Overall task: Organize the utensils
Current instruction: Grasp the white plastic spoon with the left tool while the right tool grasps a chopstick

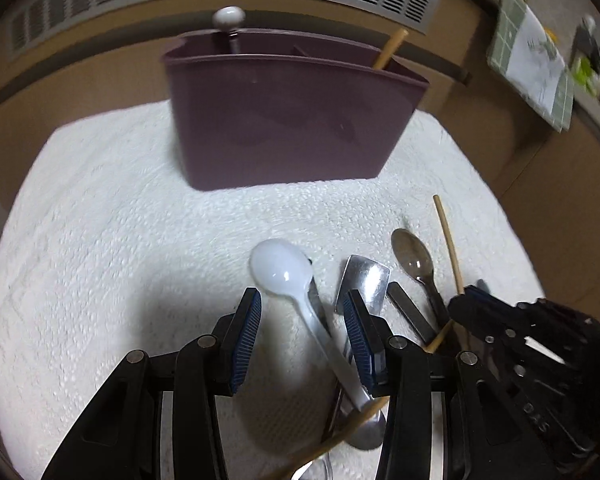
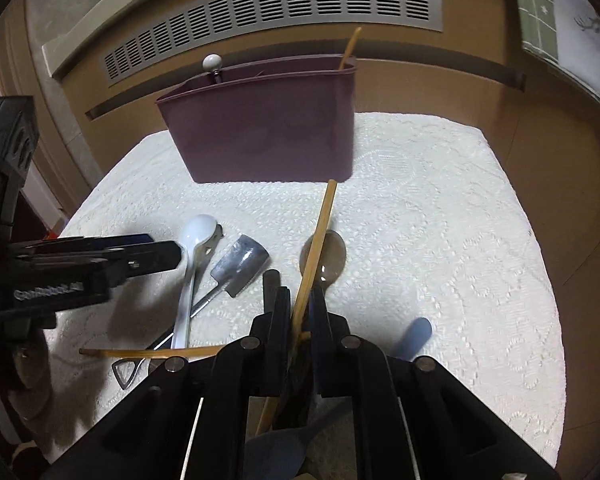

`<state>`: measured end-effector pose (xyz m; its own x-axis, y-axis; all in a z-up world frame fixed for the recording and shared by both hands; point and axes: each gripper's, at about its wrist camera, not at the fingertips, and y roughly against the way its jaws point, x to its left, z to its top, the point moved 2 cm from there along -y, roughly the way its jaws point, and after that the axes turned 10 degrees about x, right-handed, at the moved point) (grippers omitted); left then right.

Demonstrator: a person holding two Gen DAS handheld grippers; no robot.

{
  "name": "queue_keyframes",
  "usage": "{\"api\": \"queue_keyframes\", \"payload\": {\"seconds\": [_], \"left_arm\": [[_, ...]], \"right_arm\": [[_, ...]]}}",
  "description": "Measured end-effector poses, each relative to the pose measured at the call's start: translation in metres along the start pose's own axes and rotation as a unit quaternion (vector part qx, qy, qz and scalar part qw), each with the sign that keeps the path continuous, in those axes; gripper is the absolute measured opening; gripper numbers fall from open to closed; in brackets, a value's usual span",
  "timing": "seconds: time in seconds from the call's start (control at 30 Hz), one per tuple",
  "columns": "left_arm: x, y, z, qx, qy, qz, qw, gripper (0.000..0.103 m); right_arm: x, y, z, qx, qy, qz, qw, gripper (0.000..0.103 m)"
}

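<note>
My right gripper (image 2: 300, 312) is pinched on a wooden chopstick (image 2: 320, 232); it runs forward between the pads, tip up toward the bin. My left gripper (image 1: 302, 320) is spread wide, white plastic spoon (image 1: 284, 268) lying between the fingers, not touching either pad as far as I can tell. Spoon's handle runs back under the right finger (image 1: 360, 340). Just right of it: a metal spatula-like scoop (image 1: 364, 280), a dark flat handle (image 1: 410, 312), a brown clear spoon (image 1: 414, 258). A second chopstick (image 2: 152, 353) lies crosswise near my grippers, over the handles. A blue handle (image 2: 414, 338) sits right of the right gripper. All on a white lace cloth (image 2: 440, 220). Farther back the maroon bin (image 1: 288, 120) stands upright on the cloth, a white-knobbed utensil (image 1: 228, 18) in its left end, another chopstick (image 1: 390, 50) in the right end. Vent grille (image 2: 276, 8) behind.
</note>
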<state>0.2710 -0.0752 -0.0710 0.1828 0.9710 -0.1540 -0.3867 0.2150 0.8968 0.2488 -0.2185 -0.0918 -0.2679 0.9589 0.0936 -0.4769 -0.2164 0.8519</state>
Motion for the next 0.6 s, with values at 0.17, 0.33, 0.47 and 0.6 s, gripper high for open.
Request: {"api": "queue_keyframes", "payload": {"seconds": [0.17, 0.33, 0.47, 0.6], "left_arm": [[-0.003, -0.008, 0.0, 0.0, -0.035, 0.051, 0.9981, 0.043], [0.024, -0.003, -0.01, 0.003, -0.052, 0.064, 0.9966, 0.043], [0.044, 0.002, -0.008, 0.013, -0.024, 0.0, 0.9996, 0.043], [0.039, 0.0, 0.004, 0.023, 0.017, -0.063, 0.9976, 0.043]], "right_arm": [[-0.002, 0.0, -0.003, -0.003, -0.001, -0.002, 1.0, 0.01], [0.001, -0.002, -0.003, -0.001, 0.004, 0.006, 1.0, 0.01], [0.004, -0.006, -0.004, 0.003, 0.007, 0.014, 1.0, 0.01], [0.006, -0.004, -0.004, 0.0, 0.011, 0.013, 1.0, 0.01]]}}
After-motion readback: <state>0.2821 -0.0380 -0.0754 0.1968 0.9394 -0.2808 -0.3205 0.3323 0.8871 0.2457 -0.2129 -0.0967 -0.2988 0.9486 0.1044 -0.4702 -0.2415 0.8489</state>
